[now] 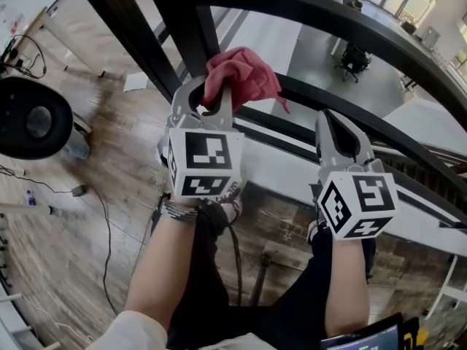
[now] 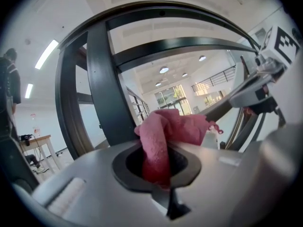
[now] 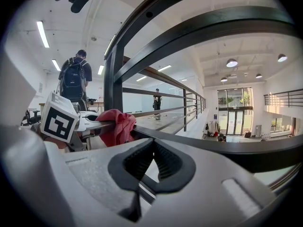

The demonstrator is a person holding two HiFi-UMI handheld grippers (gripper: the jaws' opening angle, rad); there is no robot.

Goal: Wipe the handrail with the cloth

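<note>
A red cloth [image 1: 242, 75] is bunched between the fingers of my left gripper [image 1: 211, 93], which is shut on it. In the left gripper view the cloth [image 2: 170, 129] sticks up out of the jaws, just short of the black railing post [image 2: 102, 84]. The cloth hangs against the lower black rail [image 1: 394, 133], below the curved top handrail [image 1: 350, 20]. My right gripper [image 1: 337, 126] is shut with nothing in it, to the right of the cloth and close to the same lower rail [image 3: 222, 148]. The right gripper view also shows the cloth [image 3: 116, 124] at left.
A black round seat [image 1: 33, 122] and cables lie on the wooden floor at left. Beyond the railing is a drop to a lower floor with an office chair [image 1: 354, 60]. A person with a backpack [image 3: 75, 82] stands beyond the left gripper.
</note>
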